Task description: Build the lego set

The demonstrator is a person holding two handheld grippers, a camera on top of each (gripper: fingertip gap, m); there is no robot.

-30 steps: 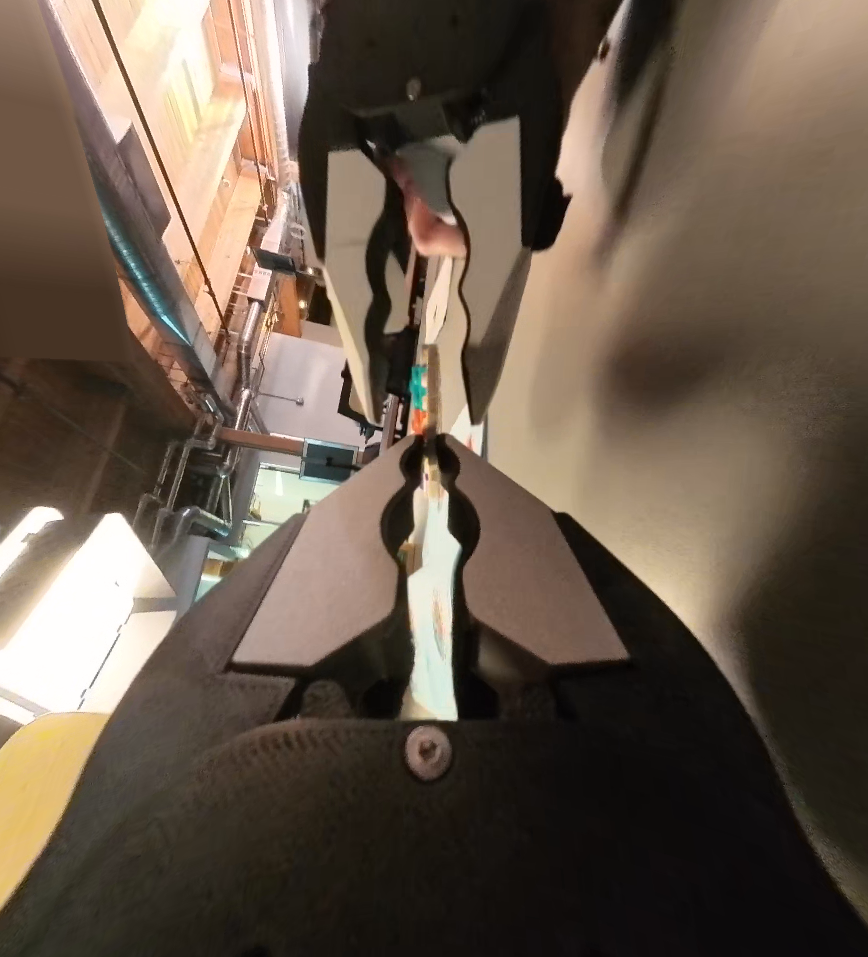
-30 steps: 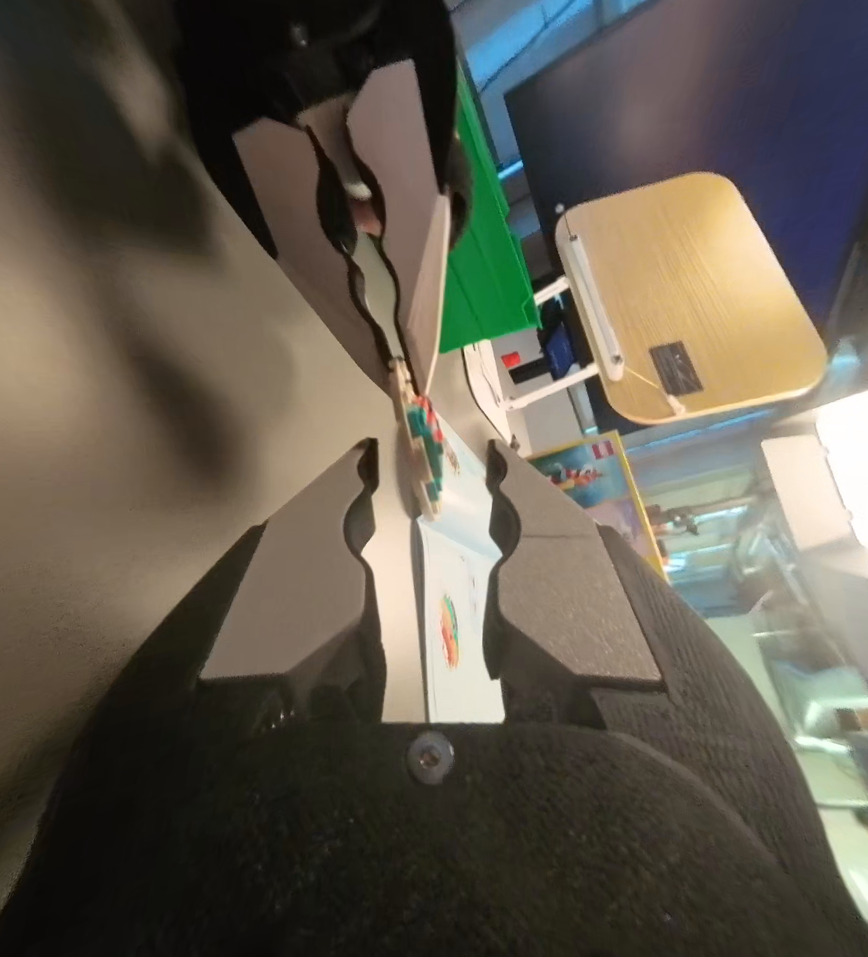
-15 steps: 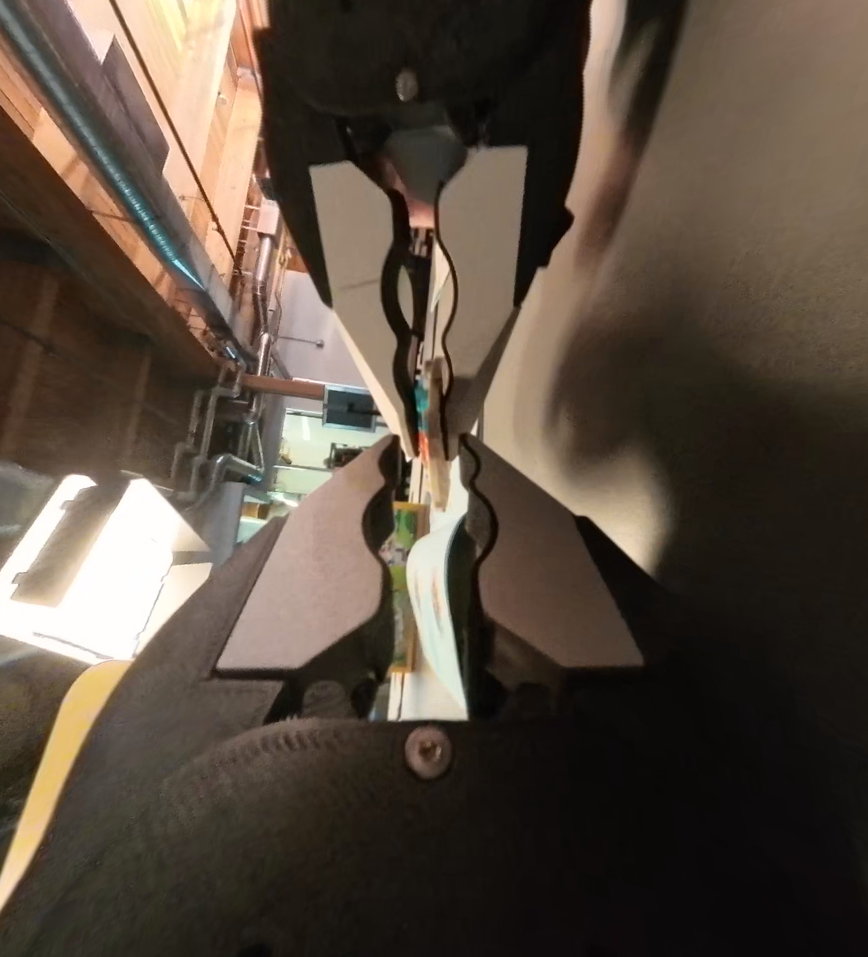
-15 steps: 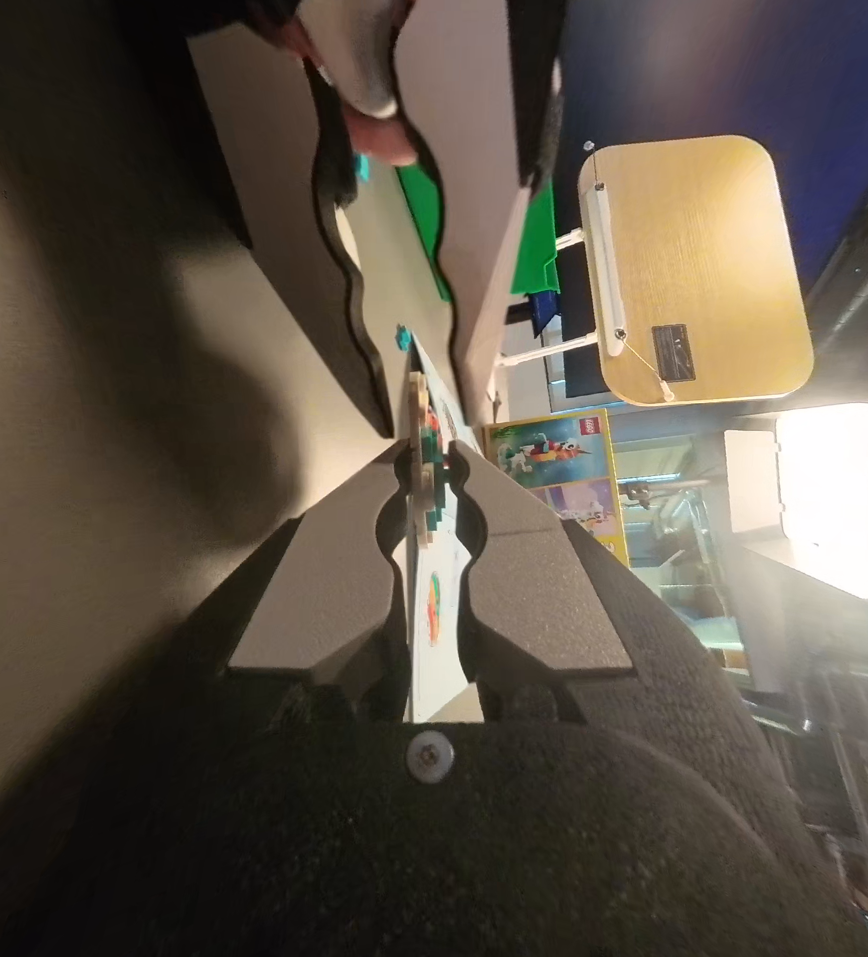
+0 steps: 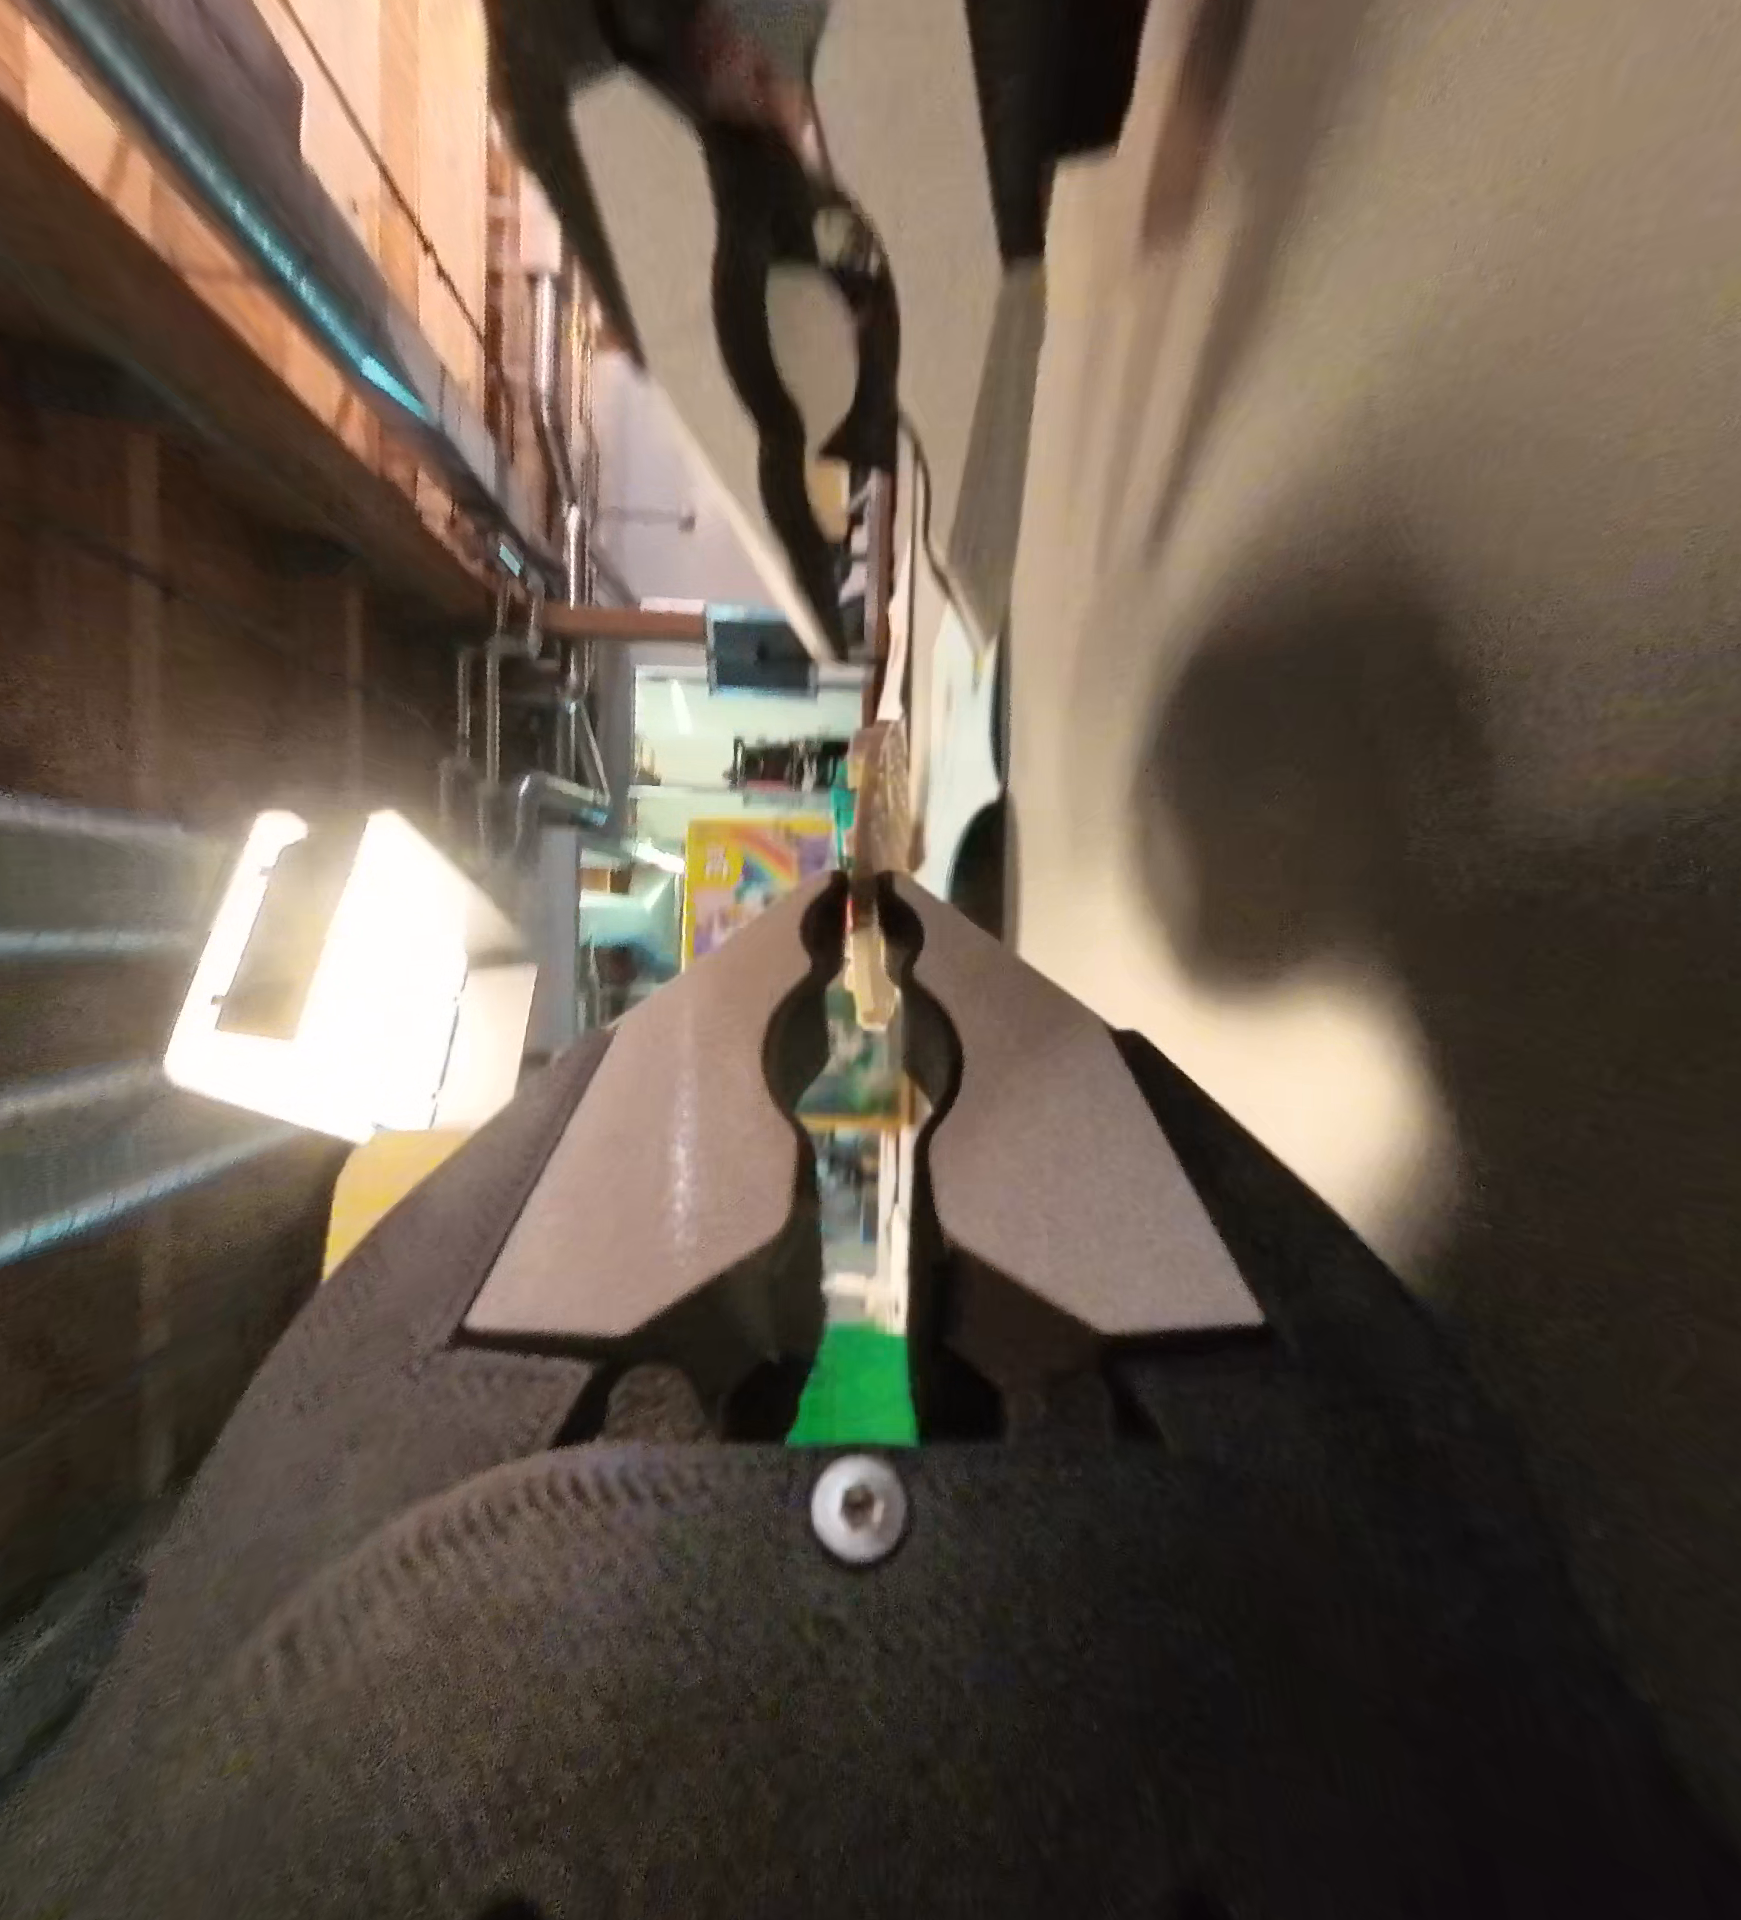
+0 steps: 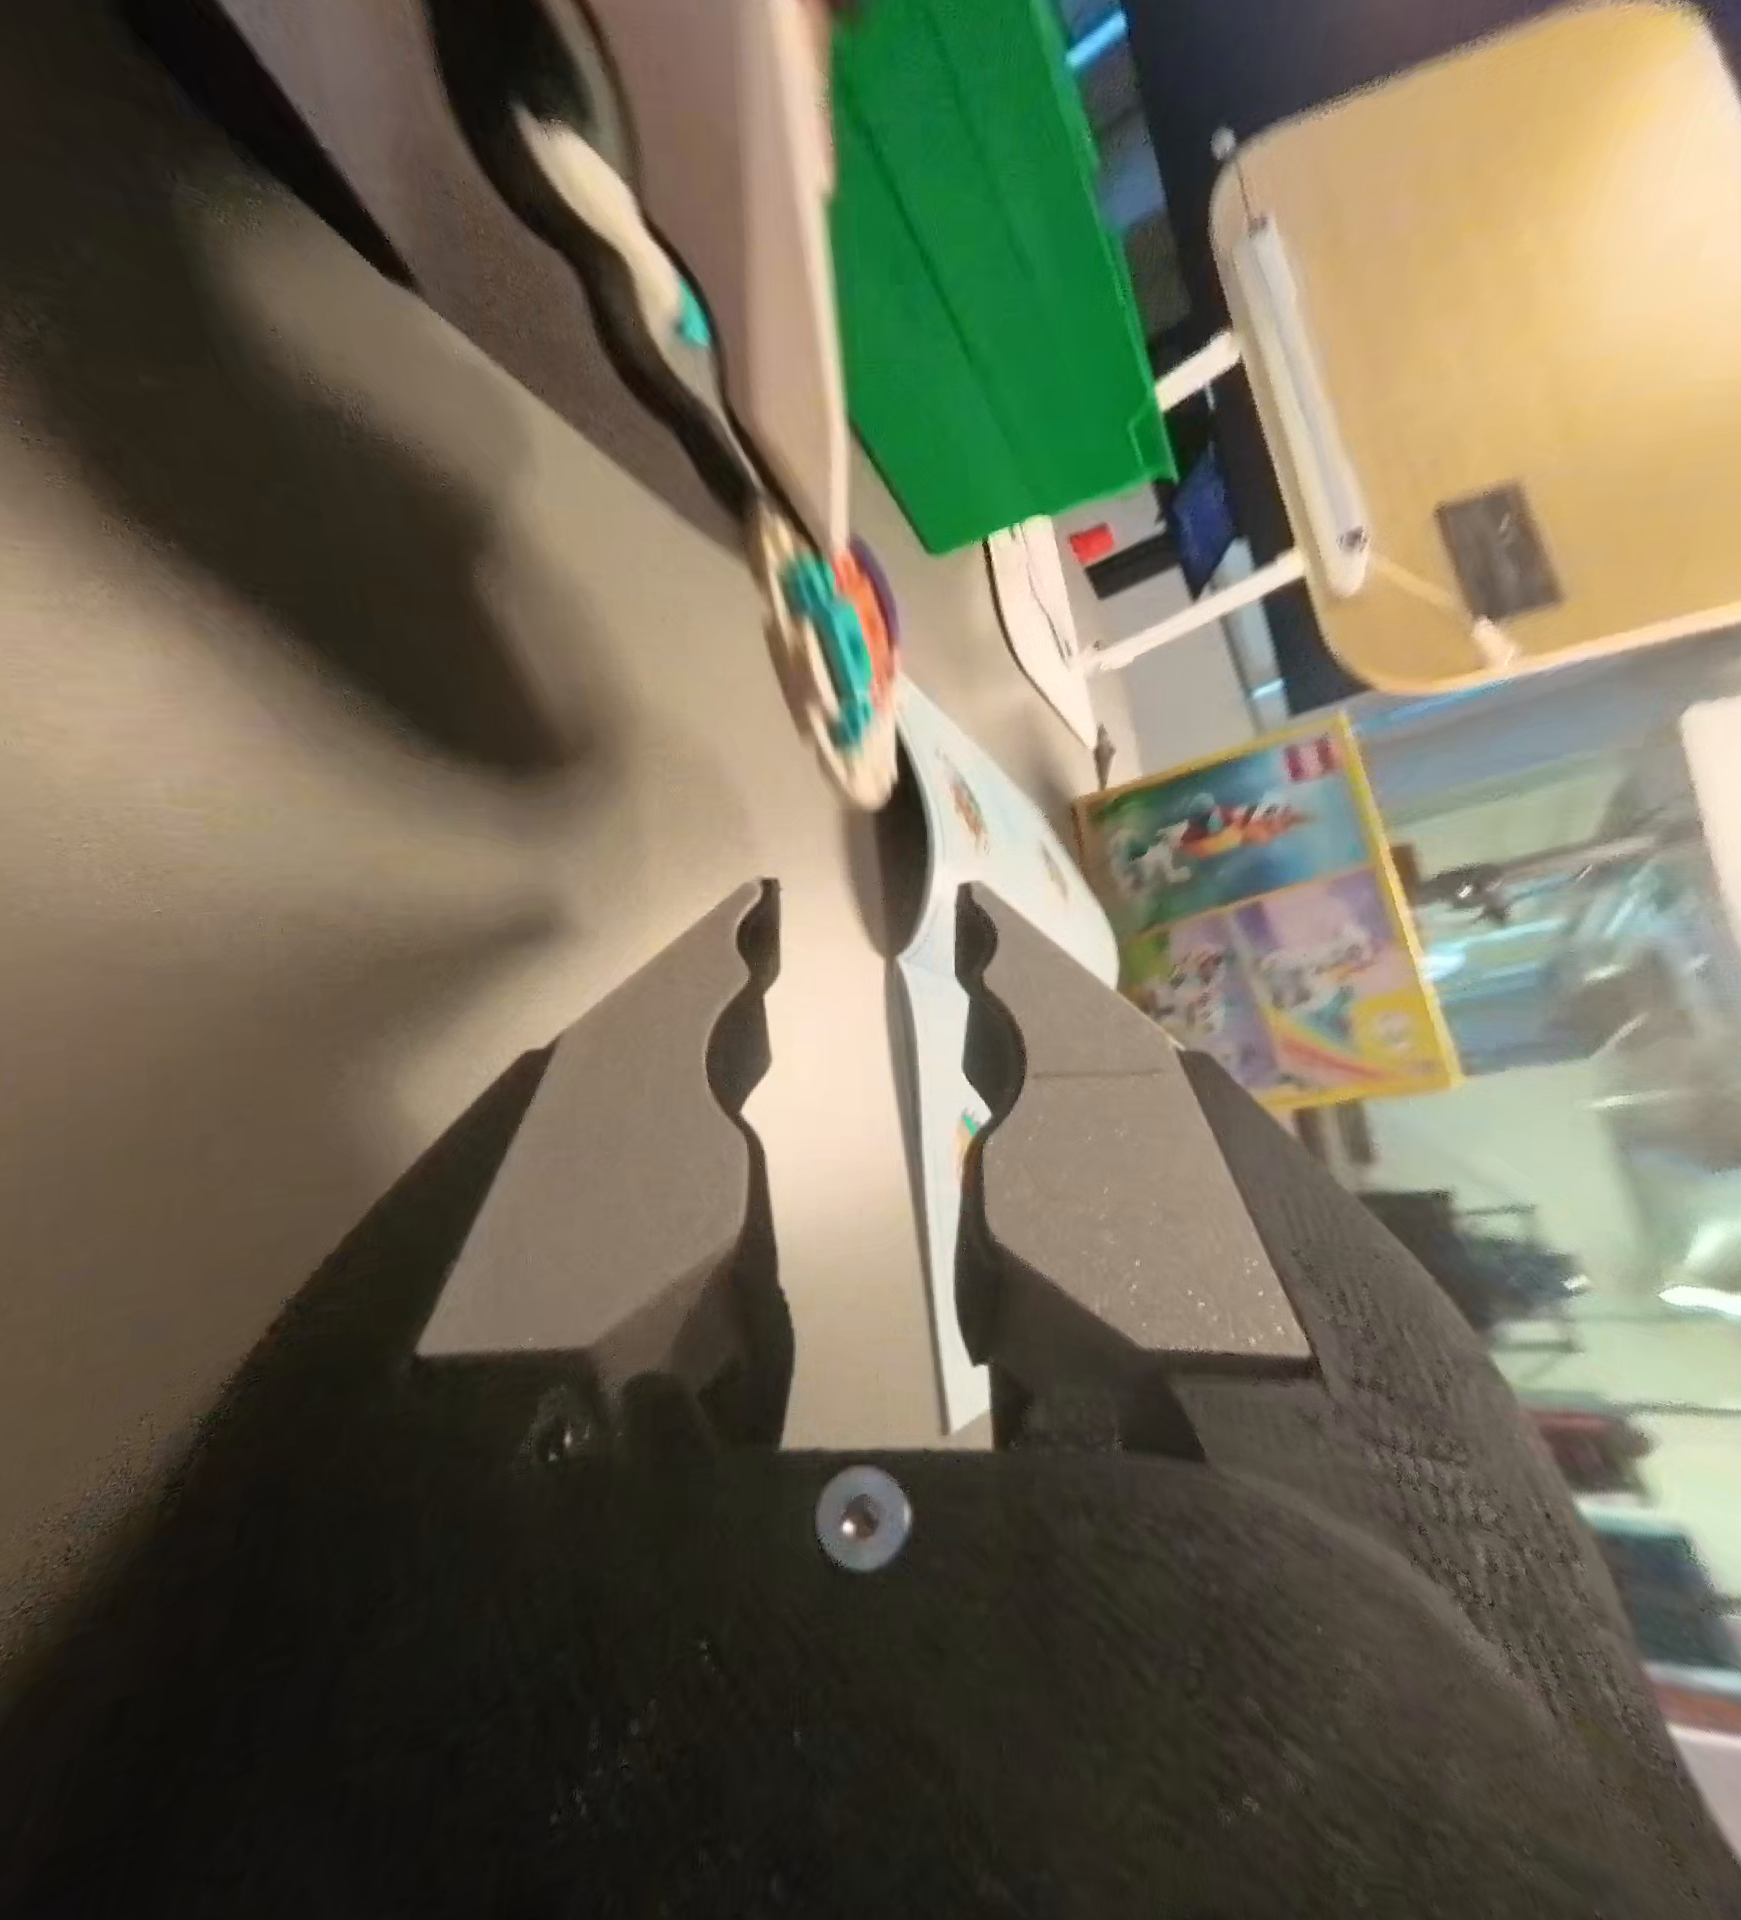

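A small lego build, a tan plate with teal, orange and dark bricks on it, hangs just above the grey table. My left gripper is shut on the tan plate's edge. In the right wrist view it comes in from the top, gripping the build. My right gripper is open and empty, a short way back from the build. In the left wrist view it shows blurred at the top, jaws apart.
The instruction booklet lies open on the table under my right gripper. A green bin stands behind the build. A colourful lego box stands beyond the booklet. A wooden panel is farther back. Tip to tip, the grippers are about 6 cm apart.
Half a second ago my right gripper was shut on the build and my left was open. Now my left is shut on it, and my right has opened and drawn back.
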